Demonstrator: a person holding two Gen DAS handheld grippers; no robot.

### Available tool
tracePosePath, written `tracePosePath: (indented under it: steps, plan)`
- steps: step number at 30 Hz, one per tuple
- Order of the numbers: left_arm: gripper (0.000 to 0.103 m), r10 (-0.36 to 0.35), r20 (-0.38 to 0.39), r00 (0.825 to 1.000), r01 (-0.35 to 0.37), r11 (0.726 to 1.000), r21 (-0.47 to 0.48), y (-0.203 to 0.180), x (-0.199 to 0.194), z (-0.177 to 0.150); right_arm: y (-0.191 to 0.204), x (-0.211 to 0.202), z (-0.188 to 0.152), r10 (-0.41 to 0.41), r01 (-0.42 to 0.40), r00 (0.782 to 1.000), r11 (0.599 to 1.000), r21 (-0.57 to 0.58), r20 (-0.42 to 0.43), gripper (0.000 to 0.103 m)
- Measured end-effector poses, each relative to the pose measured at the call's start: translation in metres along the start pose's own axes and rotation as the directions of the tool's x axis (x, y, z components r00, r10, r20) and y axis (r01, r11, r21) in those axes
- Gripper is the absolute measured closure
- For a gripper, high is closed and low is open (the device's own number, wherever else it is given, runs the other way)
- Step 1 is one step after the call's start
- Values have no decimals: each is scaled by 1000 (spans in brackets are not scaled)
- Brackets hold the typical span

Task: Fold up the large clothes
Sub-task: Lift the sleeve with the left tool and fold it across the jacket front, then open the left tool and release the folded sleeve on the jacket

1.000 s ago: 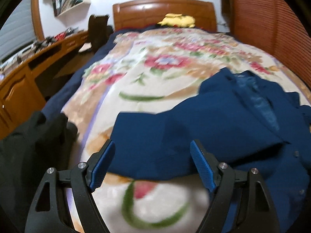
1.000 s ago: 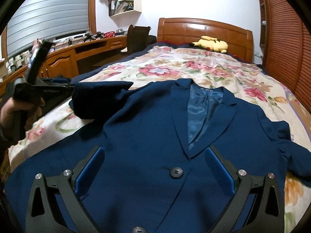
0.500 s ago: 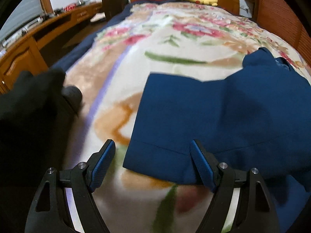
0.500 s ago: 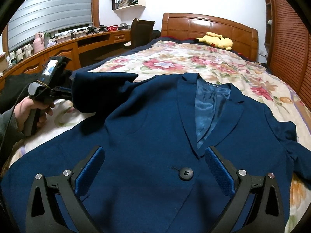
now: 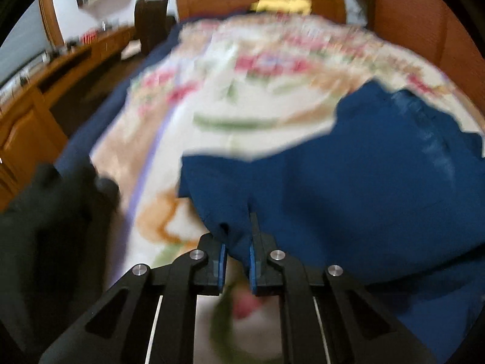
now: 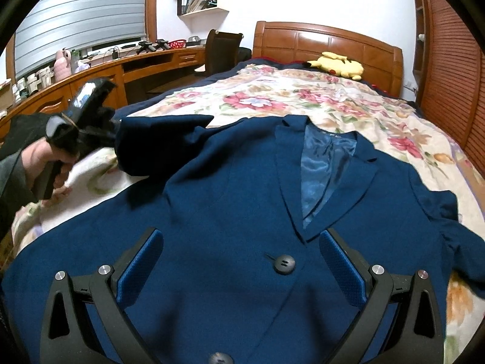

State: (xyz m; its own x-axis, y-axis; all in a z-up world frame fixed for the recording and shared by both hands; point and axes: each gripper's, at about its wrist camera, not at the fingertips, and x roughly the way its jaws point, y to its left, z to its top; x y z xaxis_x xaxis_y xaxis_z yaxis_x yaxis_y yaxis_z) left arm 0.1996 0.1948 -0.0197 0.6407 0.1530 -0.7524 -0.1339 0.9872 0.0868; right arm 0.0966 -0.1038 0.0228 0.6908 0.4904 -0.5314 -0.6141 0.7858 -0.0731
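Note:
A navy blue jacket lies face up on the floral blanket, lapels and shiny lining showing. Its left sleeve is raised off the bed. In the blurred left wrist view my left gripper has its jaws closing, with the cuff of that sleeve pinched between the blue pads. A hand carries this left gripper in the right wrist view. My right gripper hovers open over the jacket front, just above a black button, holding nothing.
A dark garment lies at the bed's left edge. A wooden desk and chair run along the left. At the far end are the headboard and a yellow plush toy. Slatted wooden doors line the right.
The left gripper's jaws went from wide open to nearly together on the sleeve cuff, and the view pulled back. The right gripper stayed put and open.

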Motion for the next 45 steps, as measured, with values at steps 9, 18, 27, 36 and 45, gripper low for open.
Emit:
tracePosePath:
  steps: [9,18,27,36,45]
  plan:
    - [91,-93,221,971,80,995,64,-76,-102,31,-26,-36,-9,-35,33,998,999,38,47,1]
    - [91,-300,297,906,245,947,209,-166,-167,35,-56,-61,-31,-116,112,993,990,85,35,1]
    - [59,-384,278,880,326,916,234,-199,-174,-13,-75,-83,-41,-151,144,988,980,138,43,1]
    - [24,-349,297,889,302,934,191,-181,-163,-56,-72,-81,-37,-123,112,991,981,156,61,2]
    - [24,-270,302,914,239,961,137,-147,-143,-88,-58,-46,-32,-53,52,999,994,93,13,10]
